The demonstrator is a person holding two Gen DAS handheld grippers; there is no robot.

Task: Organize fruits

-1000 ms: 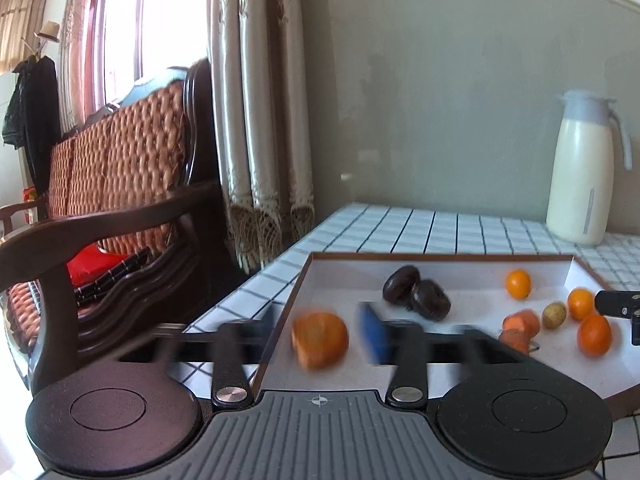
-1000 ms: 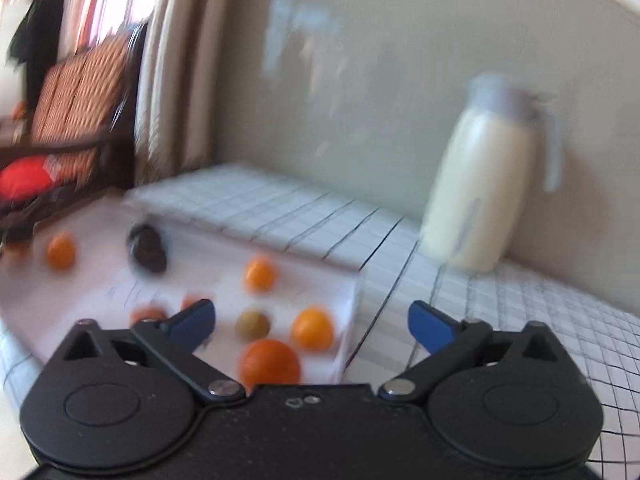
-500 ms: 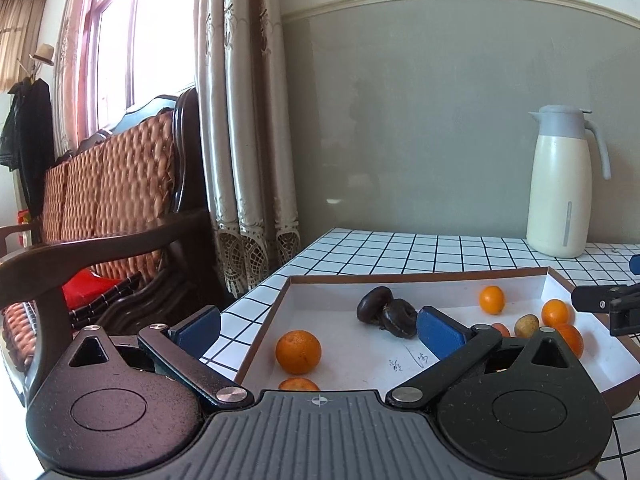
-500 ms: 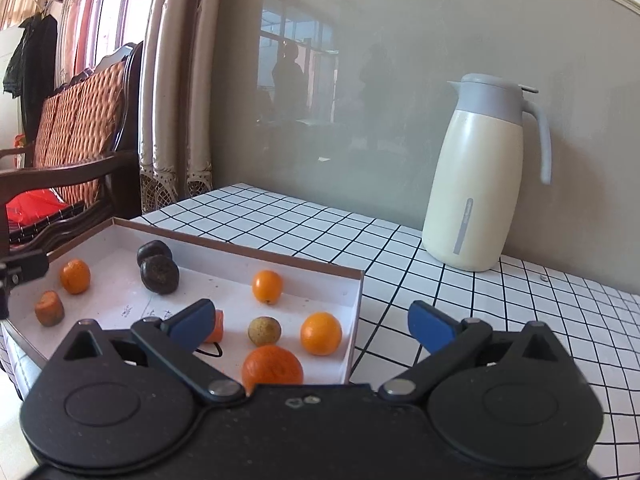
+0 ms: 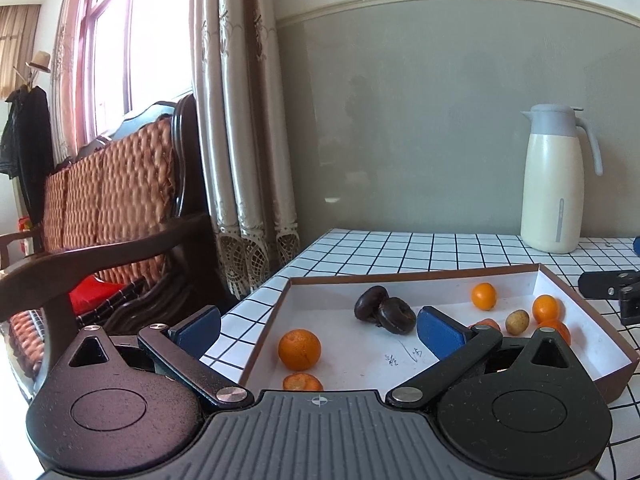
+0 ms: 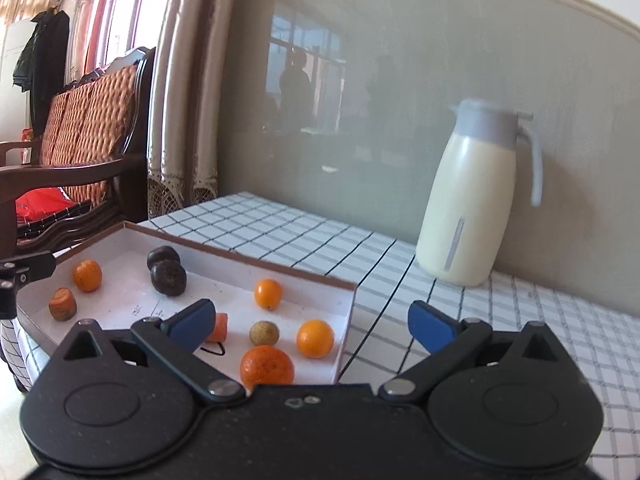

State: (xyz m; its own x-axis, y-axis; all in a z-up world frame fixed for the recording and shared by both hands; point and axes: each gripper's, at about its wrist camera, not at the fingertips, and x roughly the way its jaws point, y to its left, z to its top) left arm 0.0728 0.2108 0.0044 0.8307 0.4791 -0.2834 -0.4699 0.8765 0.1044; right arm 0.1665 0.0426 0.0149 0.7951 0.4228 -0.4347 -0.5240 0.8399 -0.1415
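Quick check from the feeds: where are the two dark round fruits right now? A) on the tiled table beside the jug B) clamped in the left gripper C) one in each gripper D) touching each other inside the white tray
D: the two dark fruits sit pressed together on the floor of the white tray, while the left gripper and right gripper are both open and hold nothing.

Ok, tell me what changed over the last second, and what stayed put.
The left gripper went from nearly shut beside the orange to wide open, with that orange lying free in the tray. The right gripper steadied after a blurred swing and is open and empty. The dark fruits, other oranges and jug kept their places.
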